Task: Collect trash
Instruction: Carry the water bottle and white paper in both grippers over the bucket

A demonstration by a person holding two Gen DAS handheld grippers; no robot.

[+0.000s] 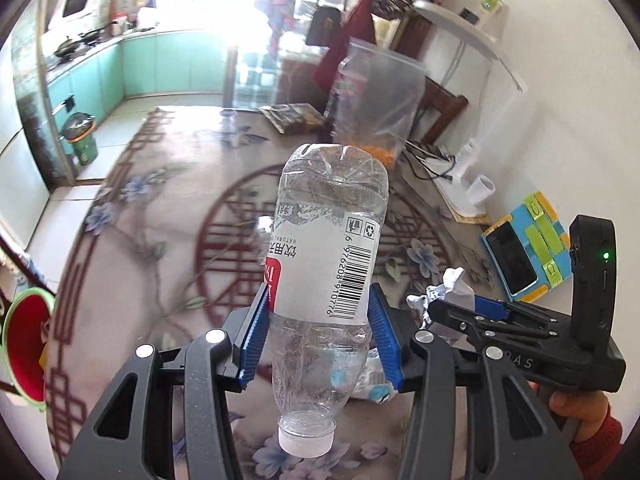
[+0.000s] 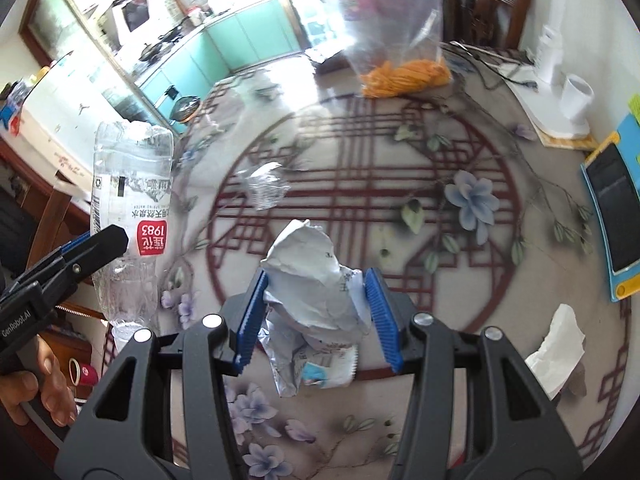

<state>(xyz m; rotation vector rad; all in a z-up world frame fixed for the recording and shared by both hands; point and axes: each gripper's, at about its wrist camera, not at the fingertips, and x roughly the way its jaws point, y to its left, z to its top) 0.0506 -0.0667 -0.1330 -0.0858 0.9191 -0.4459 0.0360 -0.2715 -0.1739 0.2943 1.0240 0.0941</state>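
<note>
The patterned table (image 2: 460,152) fills most of both views, with a clear plastic bag (image 1: 376,96) holding something orange standing in the upper middle. A white tissue (image 2: 556,348) lies at the lower right of the right wrist view, and a small clear wrapper (image 2: 264,188) lies left of centre on the red circle pattern; both look like trash not yet picked up.

The water bottle (image 1: 328,256) sits dead centre in the left wrist view, upside down with its white cap at the bottom edge. The left gripper (image 1: 320,328) has its blue pads closed about halfway, pressing the label from both sides, so most of the bottle's length sticks up beyond the pads. It looks empty and crinkled, so I'd judge it could buckle and swivel or slide out if swung hard.

The crumpled paper wad (image 2: 316,280) sits at lower centre of the right wrist view. The right gripper (image 2: 320,312) is partly closed on it, pads squeezing its sides, with a printed wrapper hanging below between the jaws. That dangling piece looks the likeliest to drop, since only the wad above it seems properly pinched.

The two grippers are close together, so a bump between them could knock either load loose.
</note>
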